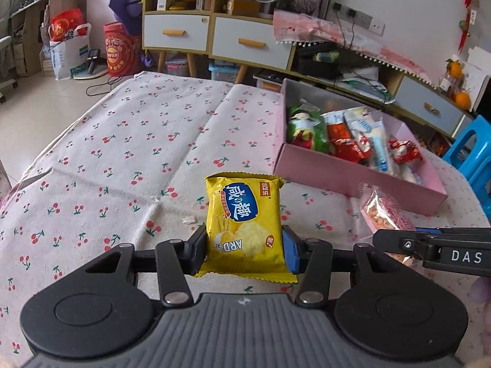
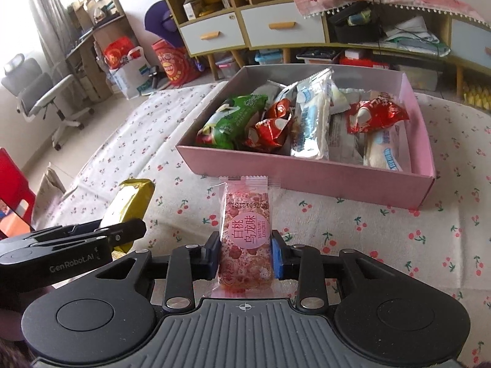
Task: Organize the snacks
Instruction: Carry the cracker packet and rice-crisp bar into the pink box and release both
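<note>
My left gripper (image 1: 245, 250) is shut on a yellow cracker packet (image 1: 245, 224) and holds it upright over the cherry-print tablecloth. My right gripper (image 2: 246, 256) is shut on a pink snack bar (image 2: 247, 239) in clear wrap. The pink box (image 2: 337, 181) lies just ahead of the right gripper, holding green, red and white-blue snack packs. In the left wrist view the box (image 1: 353, 174) is ahead to the right, and the pink bar (image 1: 385, 214) and right gripper show at the right edge. The yellow packet (image 2: 129, 205) shows left in the right wrist view.
The tablecloth (image 1: 122, 153) covers the table, with a small white scrap (image 1: 188, 220) near the left gripper. A blue stool (image 1: 472, 150) stands at the table's right. Shelves with drawers (image 1: 214, 30), bags on the floor (image 1: 67, 46) and an office chair (image 2: 40, 98) stand beyond.
</note>
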The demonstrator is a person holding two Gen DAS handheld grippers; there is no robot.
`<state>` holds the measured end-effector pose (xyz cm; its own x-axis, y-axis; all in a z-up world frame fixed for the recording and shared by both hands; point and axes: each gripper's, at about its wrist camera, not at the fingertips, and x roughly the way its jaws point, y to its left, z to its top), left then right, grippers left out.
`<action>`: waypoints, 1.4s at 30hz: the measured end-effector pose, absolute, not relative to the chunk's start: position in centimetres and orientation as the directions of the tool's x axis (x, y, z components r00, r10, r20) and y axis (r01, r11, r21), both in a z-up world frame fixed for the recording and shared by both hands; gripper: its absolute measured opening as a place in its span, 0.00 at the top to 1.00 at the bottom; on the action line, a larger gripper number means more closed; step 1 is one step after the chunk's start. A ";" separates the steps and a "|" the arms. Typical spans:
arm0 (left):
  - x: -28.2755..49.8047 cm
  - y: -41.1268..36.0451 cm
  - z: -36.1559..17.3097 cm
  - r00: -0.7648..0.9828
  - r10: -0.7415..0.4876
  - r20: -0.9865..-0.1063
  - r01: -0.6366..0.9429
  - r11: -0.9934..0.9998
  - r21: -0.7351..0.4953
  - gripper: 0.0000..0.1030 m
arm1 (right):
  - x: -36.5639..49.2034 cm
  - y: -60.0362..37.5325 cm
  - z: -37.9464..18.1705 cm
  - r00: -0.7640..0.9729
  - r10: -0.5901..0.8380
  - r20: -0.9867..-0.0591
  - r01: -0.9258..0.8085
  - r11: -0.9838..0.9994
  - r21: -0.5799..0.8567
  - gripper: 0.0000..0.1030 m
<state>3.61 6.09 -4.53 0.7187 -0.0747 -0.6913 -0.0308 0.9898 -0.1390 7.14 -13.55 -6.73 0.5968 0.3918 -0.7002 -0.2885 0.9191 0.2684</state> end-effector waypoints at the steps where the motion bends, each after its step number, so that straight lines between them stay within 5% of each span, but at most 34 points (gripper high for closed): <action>1: 3.6 6.0 -4.3 0.718 -0.081 -0.691 -0.028 0.989 -0.145 0.56 | 7.2 -13.7 -6.5 0.593 0.390 -0.704 -0.279 0.920 0.275 0.70; 23: 10.6 -0.8 -1.9 0.753 -0.192 -0.630 0.137 0.981 -0.135 0.55 | 12.7 -24.9 -5.3 0.734 0.387 -0.558 -0.026 0.838 0.546 0.70; 42: 14.6 -3.9 -4.0 0.757 -0.183 -0.627 0.205 0.978 -0.037 0.55 | 14.7 -26.1 -7.1 0.769 0.345 -0.538 0.005 0.838 0.546 0.69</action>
<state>14.59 -3.89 -4.00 0.7573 -0.1826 -0.6270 0.2051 0.9780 -0.0371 14.70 -26.11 -7.07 0.7690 0.3454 -0.5378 0.0054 0.8378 0.5459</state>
